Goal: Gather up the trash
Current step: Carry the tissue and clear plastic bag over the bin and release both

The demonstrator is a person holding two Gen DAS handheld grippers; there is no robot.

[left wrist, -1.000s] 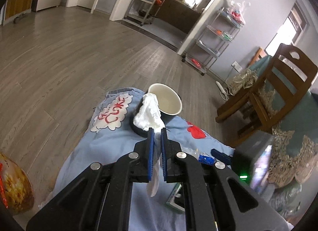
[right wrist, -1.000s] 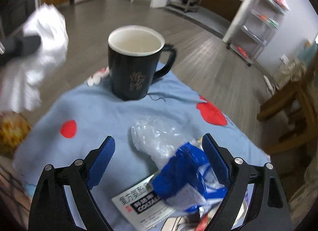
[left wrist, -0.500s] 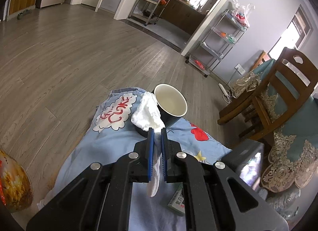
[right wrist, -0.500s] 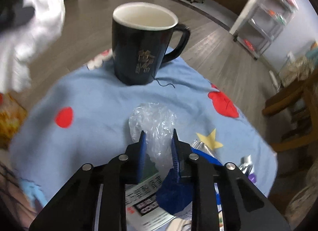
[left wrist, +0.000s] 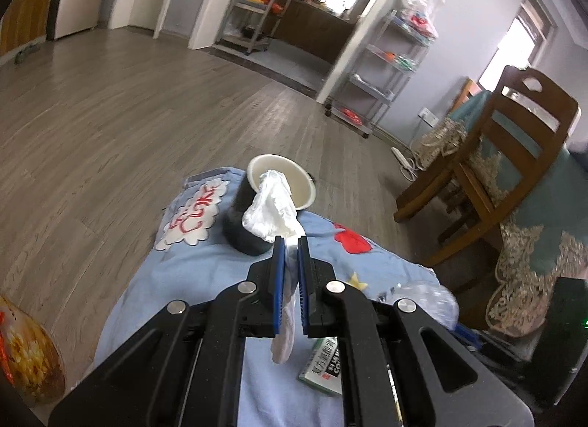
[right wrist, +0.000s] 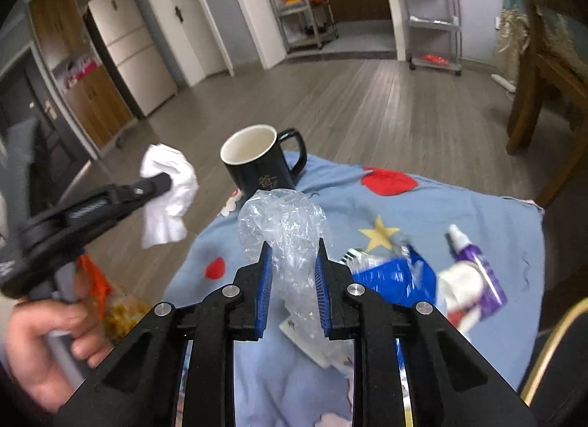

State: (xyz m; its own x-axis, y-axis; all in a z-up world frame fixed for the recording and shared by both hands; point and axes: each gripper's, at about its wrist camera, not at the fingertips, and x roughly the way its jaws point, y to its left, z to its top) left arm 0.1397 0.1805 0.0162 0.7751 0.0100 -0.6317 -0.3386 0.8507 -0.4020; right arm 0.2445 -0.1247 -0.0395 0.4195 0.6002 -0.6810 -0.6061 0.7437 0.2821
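The black mug [right wrist: 259, 164] stands upright near the far edge of the blue cloth [right wrist: 459, 214], its handle turned to the right in the right wrist view. The left gripper [left wrist: 290, 243] has its jaws drawn almost together on a crumpled white tissue [left wrist: 272, 210]; in its own view the tissue bulges out in front of the mug's rim, while a thin tail hangs down between the blue pads. From the right wrist view this tissue hangs to the left of the mug, off the cloth's edge, and a hand [right wrist: 44, 338] grips the tool's handle. The right gripper [right wrist: 294, 254] is nearer than the mug, its jaws narrowed onto a clear crinkled plastic wrap [right wrist: 283, 221] that rises above the fingertips. Nearer than the mug and to its right lie a blue wrapper [right wrist: 397, 276], a purple spray bottle [right wrist: 474, 265] and a printed white box [left wrist: 323, 364].
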